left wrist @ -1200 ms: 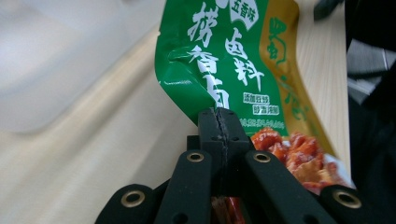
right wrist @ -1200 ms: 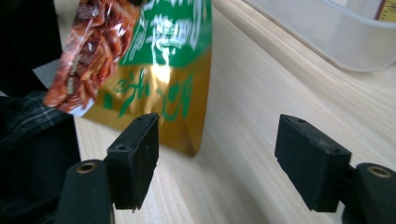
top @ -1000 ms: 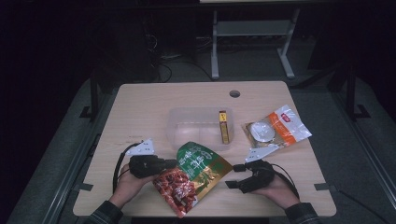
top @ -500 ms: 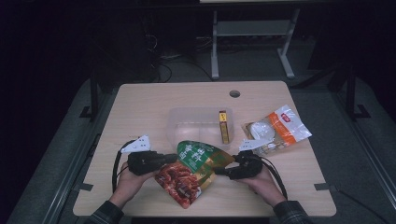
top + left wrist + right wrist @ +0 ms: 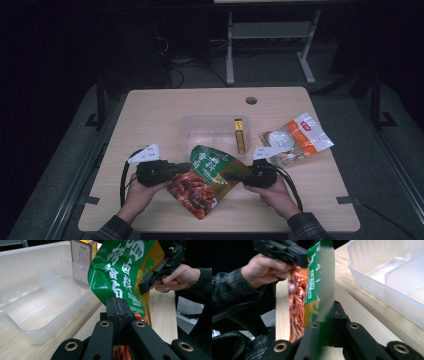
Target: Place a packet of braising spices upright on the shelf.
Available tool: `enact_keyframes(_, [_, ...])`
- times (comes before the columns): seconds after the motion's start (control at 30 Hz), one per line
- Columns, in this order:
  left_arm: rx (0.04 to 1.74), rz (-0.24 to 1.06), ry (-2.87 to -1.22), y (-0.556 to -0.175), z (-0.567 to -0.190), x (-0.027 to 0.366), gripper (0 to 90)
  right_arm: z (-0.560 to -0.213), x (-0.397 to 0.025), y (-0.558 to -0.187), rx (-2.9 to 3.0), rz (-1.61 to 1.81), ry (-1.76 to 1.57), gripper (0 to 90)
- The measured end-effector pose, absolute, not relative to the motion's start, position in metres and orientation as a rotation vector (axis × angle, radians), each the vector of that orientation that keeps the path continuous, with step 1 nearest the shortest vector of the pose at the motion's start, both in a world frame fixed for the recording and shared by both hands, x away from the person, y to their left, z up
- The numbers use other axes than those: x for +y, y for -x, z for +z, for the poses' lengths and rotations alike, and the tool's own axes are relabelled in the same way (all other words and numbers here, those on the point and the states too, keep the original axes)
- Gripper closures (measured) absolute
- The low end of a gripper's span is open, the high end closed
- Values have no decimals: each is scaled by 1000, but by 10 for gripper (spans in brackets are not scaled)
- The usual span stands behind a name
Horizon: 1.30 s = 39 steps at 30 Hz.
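Two grippers: left gripper (image 5: 184, 167) and right gripper (image 5: 231, 176) each clenched on an edge of the snack pouch (image 5: 207, 177).
Pouch position: lower centre of the high view, raised just in front of the clear bin (image 5: 207, 131).
Advice: probably lift evenly, keeping the pouch taut over the rim.
Print: Chinese characters, partly legible.

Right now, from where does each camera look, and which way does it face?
High view: above the person's side, facing forward and down on the table; both hands and claws show.
Left gripper view: on the left claw, facing the snack bag and clear tray.
Right gripper view: on the right claw, facing the left hand.
All share the bag.
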<state>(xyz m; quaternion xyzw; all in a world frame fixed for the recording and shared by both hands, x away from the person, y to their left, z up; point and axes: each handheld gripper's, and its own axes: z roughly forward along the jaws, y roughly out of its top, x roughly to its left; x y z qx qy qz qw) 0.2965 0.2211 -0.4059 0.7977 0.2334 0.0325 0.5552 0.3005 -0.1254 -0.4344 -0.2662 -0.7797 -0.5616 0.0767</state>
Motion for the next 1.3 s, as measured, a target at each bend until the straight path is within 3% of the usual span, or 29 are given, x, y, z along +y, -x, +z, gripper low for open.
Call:
enact_keyframes(0.3, [550, 72, -1886, -296, -408, 223, 898, -418, -125, -298, -2402, -1663, 689, 900])
enact_keyframes(0.43, [548, 108, -1907, -293, -405, 227, 817, -404, -124, -296, -2466, -1637, 600, 900])
enact_keyframes(0.53, [552, 124, -1929, -293, -404, 231, 816, -400, -124, -294, -2473, -1626, 565, 900])
enact_keyframes(0.77, [560, 163, -2044, -293, -408, 235, 544, -384, -127, -295, -2563, -1614, 476, 900])
enact_keyframes(0.8, [562, 158, -2060, -293, -410, 235, 468, -379, -127, -295, -2572, -1618, 461, 900])
enact_keyframes(1.07, [579, 156, -2146, -298, -420, 238, 305, -352, -130, -296, -2604, -1640, 425, 900])
enact_keyframes(1.3, [609, 161, -2163, -299, -426, 240, 239, -331, -135, -297, -2620, -1683, 426, 900])
